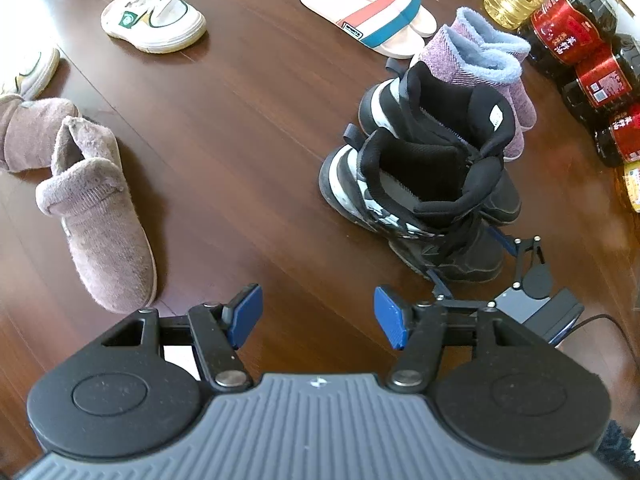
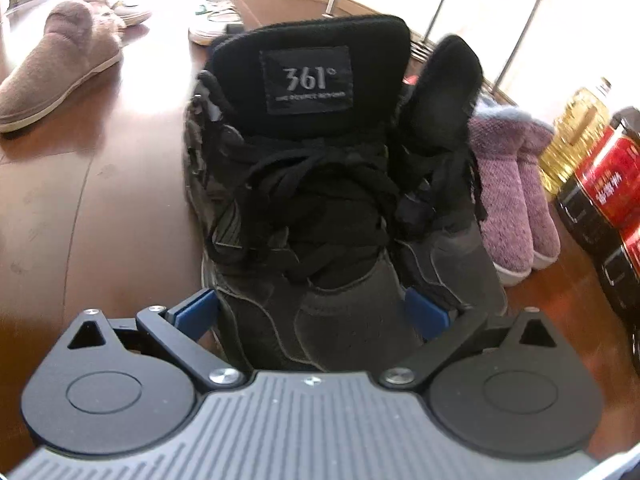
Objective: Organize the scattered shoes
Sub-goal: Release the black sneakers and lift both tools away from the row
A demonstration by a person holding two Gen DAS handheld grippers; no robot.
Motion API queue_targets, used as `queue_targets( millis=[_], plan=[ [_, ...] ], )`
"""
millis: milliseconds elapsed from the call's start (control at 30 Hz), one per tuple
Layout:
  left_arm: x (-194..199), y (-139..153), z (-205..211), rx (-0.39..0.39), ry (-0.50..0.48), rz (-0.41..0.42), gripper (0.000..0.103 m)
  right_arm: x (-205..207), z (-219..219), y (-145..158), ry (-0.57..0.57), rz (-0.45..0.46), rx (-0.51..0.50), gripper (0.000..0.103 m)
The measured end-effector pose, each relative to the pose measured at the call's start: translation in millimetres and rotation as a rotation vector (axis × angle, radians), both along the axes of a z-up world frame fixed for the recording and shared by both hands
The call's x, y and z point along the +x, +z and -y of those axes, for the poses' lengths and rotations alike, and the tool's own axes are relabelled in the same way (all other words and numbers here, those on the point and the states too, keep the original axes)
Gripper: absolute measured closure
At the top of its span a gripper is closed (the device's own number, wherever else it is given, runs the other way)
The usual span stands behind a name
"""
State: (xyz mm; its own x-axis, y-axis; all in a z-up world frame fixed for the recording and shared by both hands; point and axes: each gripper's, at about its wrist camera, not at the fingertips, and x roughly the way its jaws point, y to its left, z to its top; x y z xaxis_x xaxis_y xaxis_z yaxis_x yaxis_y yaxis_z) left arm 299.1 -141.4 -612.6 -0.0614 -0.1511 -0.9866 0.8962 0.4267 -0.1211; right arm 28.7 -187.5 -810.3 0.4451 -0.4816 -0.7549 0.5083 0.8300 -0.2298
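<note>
On the dark brown wooden floor (image 1: pixel 248 120) two black high-top lace-up sneakers (image 1: pixel 424 184) stand side by side. Just behind them stand two purple knitted slipper boots with blue fleece lining (image 1: pixel 480 64), and beyond those lie two pale slide sandals with red, white and teal straps (image 1: pixel 372 12). Two white low canvas sneakers (image 1: pixel 154 18) and two mauve fuzzy slipper boots (image 1: pixel 100 216) lie scattered well apart on the left. The left gripper (image 1: pixel 318 316) hangs over bare floor, jaws apart, nothing between them. The right gripper (image 2: pixel 312 314) straddles the toe of the nearer black sneaker (image 2: pixel 304 184), blue pads against its sides, clamped on it.
</note>
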Motion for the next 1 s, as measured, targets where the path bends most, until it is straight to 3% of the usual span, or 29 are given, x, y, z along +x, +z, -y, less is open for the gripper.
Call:
queue_targets(
  millis=[133, 233, 333, 433, 500, 633, 733, 1000],
  plan=[
    [-4, -3, 3, -0.006, -0.045, 0.095, 0.039, 6, 1, 1, -0.023, -0.011, 0.015, 0.006],
    [-11, -7, 6, -0.016, -0.091, 0.236, 0.039, 3, 5, 15, -0.098, 0.01, 0.081, 0.006],
    [-23, -8, 8, -0.046, -0.175, 0.334, 0.039, -13, 11, 45, -0.208, 0.06, 0.178, 0.003],
    [-36, -8, 8, -0.063, -0.25, 0.374, 0.038, -38, 21, 77, -0.312, 0.096, 0.27, 0.003],
    [-51, -5, 6, -0.088, -0.32, 0.373, 0.038, -61, 30, 101, -0.355, 0.147, 0.353, 0.002],
    [-71, -1, 3, -0.116, -0.407, 0.361, 0.036, -89, 36, 137, -0.357, 0.188, 0.401, 0.001],
    [-83, -1, 2, -0.126, -0.446, 0.352, 0.036, -99, 36, 159, -0.335, 0.156, 0.38, 0.001],
    [-117, 0, 5, -0.181, -0.541, 0.333, 0.036, -103, 33, 182, -0.332, 0.121, 0.33, 0.001]
  ],
)
